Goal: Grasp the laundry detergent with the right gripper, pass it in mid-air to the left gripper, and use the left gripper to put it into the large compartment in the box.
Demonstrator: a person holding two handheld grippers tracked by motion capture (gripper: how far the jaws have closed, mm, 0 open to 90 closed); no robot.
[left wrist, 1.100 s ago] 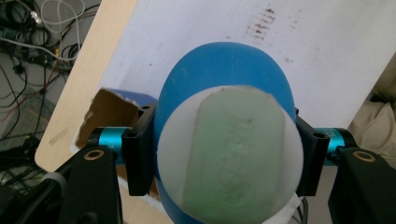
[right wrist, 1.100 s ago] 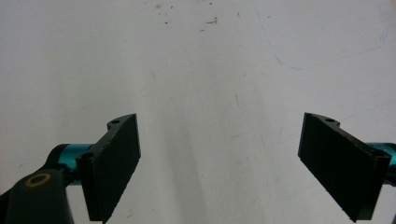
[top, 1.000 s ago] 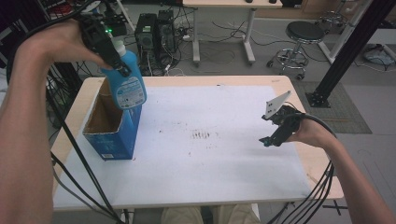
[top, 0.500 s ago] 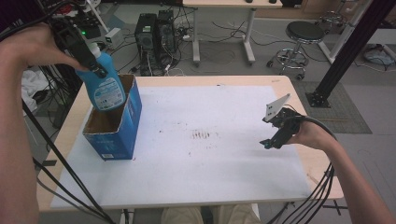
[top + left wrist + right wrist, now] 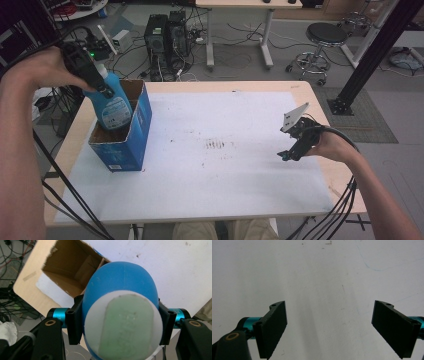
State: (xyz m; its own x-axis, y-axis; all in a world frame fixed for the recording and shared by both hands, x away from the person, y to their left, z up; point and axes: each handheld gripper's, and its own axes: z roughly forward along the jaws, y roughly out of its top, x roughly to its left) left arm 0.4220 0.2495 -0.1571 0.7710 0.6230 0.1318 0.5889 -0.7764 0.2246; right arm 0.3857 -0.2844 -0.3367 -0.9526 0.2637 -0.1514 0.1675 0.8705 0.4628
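A blue bottle with a white label hangs partly inside an open blue cardboard box at the table's left. My left gripper is shut on the bottle's upper part. In the left gripper view the bottle sits clamped between both black jaws, its pale cap toward the camera, with the box's brown inside beyond it. My right gripper rests low over the white table sheet at the right. Its jaws stand wide apart with nothing between them, and its gap frames bare sheet.
The white sheet covers most of the wooden table, with small dark marks near its middle. Beyond the far edge stand computer towers, tangled cables, a desk and a stool. Black cables hang off the table's front at both sides.
My left hand has carried the bottle down and to the left, from above the box's rim into its opening. The right gripper has stayed where it was.
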